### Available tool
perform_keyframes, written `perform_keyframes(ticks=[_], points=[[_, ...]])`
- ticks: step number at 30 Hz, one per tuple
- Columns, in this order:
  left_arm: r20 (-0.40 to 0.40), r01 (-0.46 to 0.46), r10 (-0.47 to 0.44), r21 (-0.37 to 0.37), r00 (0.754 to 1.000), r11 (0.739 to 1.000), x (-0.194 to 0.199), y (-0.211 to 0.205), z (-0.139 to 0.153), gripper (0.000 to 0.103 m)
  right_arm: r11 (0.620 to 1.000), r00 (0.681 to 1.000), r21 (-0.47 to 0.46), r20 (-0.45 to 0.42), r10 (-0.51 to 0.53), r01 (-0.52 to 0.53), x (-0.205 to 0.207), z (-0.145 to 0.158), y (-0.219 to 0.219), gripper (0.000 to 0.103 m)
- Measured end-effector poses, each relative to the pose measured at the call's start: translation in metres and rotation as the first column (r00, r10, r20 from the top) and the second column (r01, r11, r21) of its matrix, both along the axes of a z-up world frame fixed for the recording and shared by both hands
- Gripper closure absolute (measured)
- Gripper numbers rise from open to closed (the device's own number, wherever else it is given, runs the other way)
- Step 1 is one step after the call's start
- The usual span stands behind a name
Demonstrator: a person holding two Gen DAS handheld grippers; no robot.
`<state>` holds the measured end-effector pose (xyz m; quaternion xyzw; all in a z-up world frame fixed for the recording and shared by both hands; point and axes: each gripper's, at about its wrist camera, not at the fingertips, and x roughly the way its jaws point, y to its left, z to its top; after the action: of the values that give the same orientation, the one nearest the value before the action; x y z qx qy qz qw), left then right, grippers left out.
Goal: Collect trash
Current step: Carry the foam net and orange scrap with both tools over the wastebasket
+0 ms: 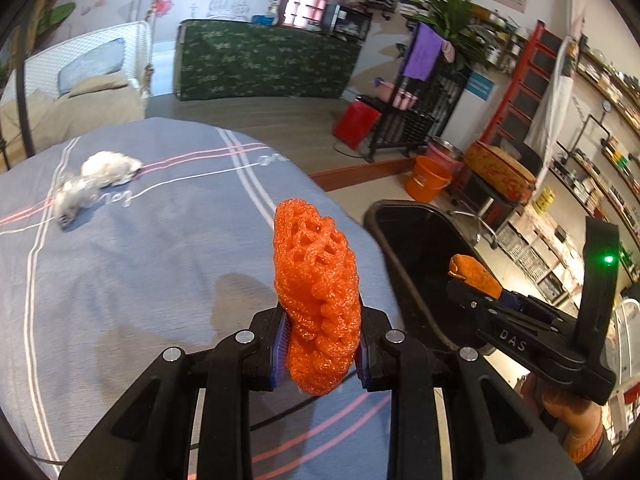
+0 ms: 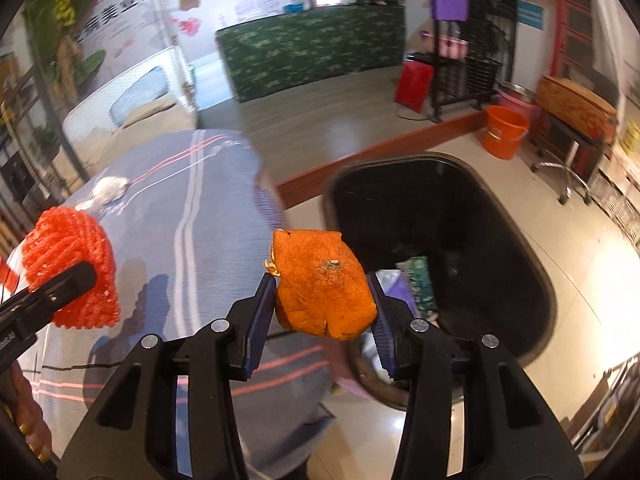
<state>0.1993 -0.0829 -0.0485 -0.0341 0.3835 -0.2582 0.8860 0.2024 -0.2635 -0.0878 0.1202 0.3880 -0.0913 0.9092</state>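
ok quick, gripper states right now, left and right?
Left gripper: shut on the orange foam fruit net.
Right gripper: shut on the orange peel, near the black trash bin.

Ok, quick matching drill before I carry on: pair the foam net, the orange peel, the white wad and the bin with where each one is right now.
Things:
1. orange foam net
2. orange peel
3. white crumpled wad
4. black bin

Places:
A. lying on the striped blue cloth
B. on the floor beside the table, some trash inside
C. clamped in the left tongs
D. clamped in the right tongs

Pairs: 1-C, 2-D, 3-A, 4-B
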Motion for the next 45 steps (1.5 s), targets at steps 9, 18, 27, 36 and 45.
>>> perform_keyframes(ticks=[9,18,27,36,45], points=[[0.029,0.102,-0.102,0.012,0.994,0.995,-0.004,-0.050,0.002,0.077,0.992,0.992,-0.008,-0.013,-0.126,0.126,-0.003,-0.016,-0.047,0.057],[0.034,0.177,-0.178,0.031,0.983,0.984,-0.007,-0.080,-0.005,0.077,0.979,0.977,-0.026,-0.071,-0.203,0.201,0.021,-0.044,-0.080,0.057],[0.017,0.207,-0.208,0.045,0.978,0.977,-0.006,-0.097,-0.008,0.077,0.973,0.967,-0.013,-0.112,-0.229,0.229,0.030,-0.063,-0.093,0.050],[0.009,0.247,-0.248,0.060,0.969,0.967,0.000,-0.119,-0.011,0.077,0.972,0.970,-0.024,-0.066,-0.233,0.232,0.014,-0.046,-0.087,0.041],[-0.012,0.291,-0.291,0.082,0.957,0.953,0.007,-0.148,-0.017,0.077,0.960,0.959,-0.011,-0.020,-0.281,0.281,-0.015,-0.025,-0.099,0.033]])
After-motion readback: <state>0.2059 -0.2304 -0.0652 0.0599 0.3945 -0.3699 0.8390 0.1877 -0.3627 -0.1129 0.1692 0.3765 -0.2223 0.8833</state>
